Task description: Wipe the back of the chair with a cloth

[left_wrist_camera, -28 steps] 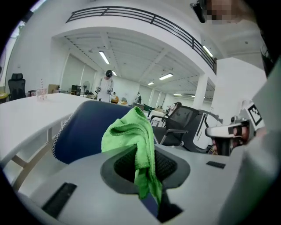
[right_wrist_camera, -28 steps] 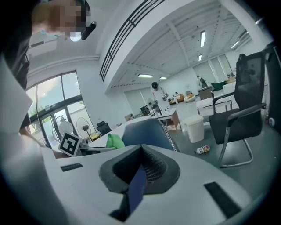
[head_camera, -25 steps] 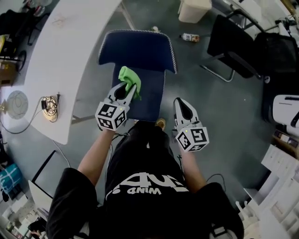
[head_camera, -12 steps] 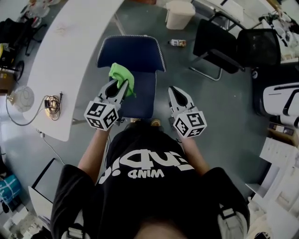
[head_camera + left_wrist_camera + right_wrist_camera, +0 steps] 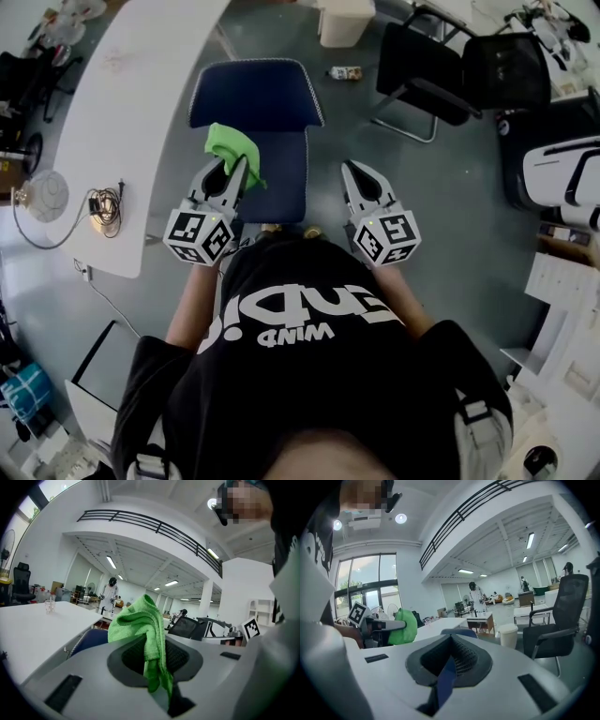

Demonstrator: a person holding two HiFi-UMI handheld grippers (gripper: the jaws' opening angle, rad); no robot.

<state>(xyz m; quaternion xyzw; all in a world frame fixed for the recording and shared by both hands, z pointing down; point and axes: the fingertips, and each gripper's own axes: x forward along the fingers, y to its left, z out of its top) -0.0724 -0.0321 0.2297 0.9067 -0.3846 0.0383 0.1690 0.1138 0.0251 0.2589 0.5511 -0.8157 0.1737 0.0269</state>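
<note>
Seen from above, a person wears a black T-shirt (image 5: 309, 375) with short sleeves (image 5: 145, 375). Large white lettering runs across its front, with the word "WIND" legible in smaller type. The left gripper (image 5: 230, 171) and right gripper (image 5: 358, 172) are of one build: pale grey moulded bodies tapering to a point, with a dark hollow down the middle. The left cube (image 5: 199, 236) and right cube (image 5: 386, 239) are white, each face bearing a black square marker. Up close, the left shell (image 5: 79, 663) is smooth grey, cut with a black rectangular slot (image 5: 63, 693) and lined in ribbed black. The right shell (image 5: 511, 653) looks the same.
</note>
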